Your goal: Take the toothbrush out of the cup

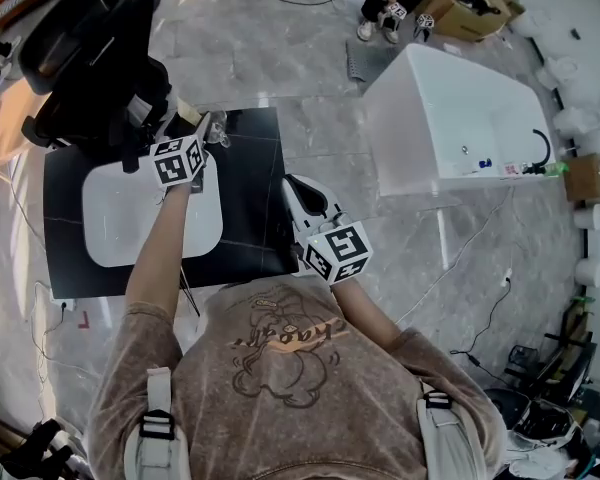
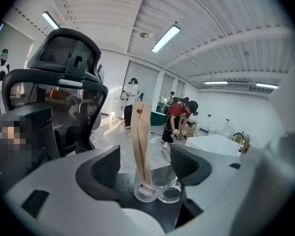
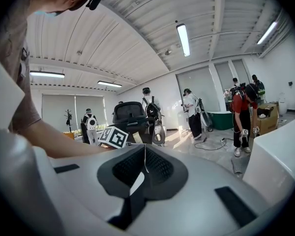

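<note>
Here the open left gripper (image 2: pixel 145 163) faces the toothbrush (image 2: pixel 141 136); closing low could catch the cup (image 2: pixel 156 190) and tip it. The right gripper (image 3: pixel 144 167) sits closed, empty.

One black bench (image 1: pixel 250 168) carries one white tray (image 1: pixel 130 218) and, near its far edge, one clear cup (image 2: pixel 155 185). One paper-wrapped toothbrush (image 2: pixel 141 136) stands in that cup. There are two grippers, the left gripper (image 2: pixel 145 157) and the right gripper (image 3: pixel 143 163), each bearing one marker cube (image 1: pixel 178 160). One black office chair (image 1: pixel 85 38) and one white tub (image 1: pixel 450 118) stand on the floor (image 1: pixel 310 68).
</note>
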A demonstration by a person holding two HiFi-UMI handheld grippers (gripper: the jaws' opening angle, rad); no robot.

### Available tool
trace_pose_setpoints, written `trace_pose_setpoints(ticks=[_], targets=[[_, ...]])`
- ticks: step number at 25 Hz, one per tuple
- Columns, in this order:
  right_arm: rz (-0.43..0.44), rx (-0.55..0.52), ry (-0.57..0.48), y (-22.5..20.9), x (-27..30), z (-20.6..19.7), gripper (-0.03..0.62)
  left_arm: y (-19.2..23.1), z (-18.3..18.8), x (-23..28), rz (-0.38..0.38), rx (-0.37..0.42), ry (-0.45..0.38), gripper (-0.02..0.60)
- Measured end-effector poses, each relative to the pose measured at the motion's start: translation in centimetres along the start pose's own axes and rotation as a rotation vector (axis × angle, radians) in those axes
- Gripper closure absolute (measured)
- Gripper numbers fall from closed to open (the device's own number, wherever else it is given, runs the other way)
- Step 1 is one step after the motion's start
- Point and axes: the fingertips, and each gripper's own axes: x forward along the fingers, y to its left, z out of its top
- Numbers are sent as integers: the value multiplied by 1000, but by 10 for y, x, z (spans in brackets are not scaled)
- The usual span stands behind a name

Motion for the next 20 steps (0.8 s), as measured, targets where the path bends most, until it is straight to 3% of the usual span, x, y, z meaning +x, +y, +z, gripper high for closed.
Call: trace_pose_setpoints(ticks=[4, 9, 20], targets=[[-10, 2, 3, -3, 2, 0, 574, 6, -5, 5, 9, -30, 19, 268], [-14, 9, 7, -3, 6, -2, 574, 4, -4, 7, -6, -13, 20, 308], [-23, 10, 17, -3, 9, -2, 574, 1, -8, 12, -19, 16, 38, 466]])
